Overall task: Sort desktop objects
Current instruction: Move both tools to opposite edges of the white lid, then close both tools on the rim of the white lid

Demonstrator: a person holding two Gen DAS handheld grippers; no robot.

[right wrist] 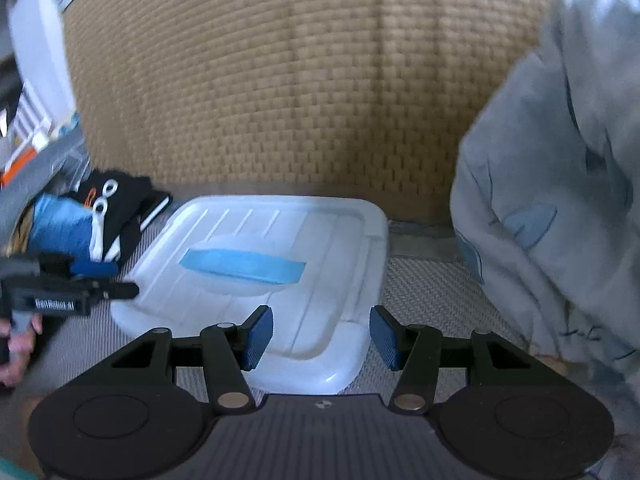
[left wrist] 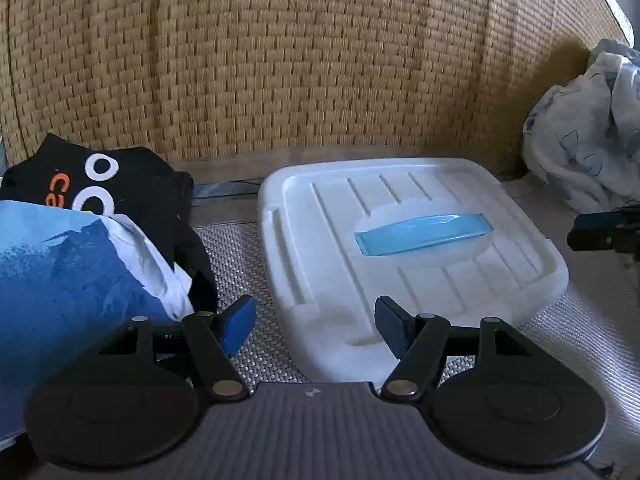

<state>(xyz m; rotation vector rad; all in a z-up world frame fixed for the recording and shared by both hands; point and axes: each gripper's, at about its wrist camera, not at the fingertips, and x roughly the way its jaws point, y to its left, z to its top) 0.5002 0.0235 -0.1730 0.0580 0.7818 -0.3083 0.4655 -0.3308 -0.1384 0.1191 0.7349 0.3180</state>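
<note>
Both grippers are hanging over the white lid (left wrist: 408,240) with nothing in them. Left gripper (left wrist: 316,322) is standing half wide above the lid's near edge. Right gripper (right wrist: 322,330) is half wide too. That lid, with its blue handle (left wrist: 424,232), is lying flat on the woven mat (left wrist: 256,344). A black bag (left wrist: 120,184) is sitting by the mat's left edge, and a pale cloth (right wrist: 552,200) is by its right edge.

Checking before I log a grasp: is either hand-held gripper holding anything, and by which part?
Nothing is held. Both the left hand-held gripper and right hand-held gripper stand open over the white lid.
</note>
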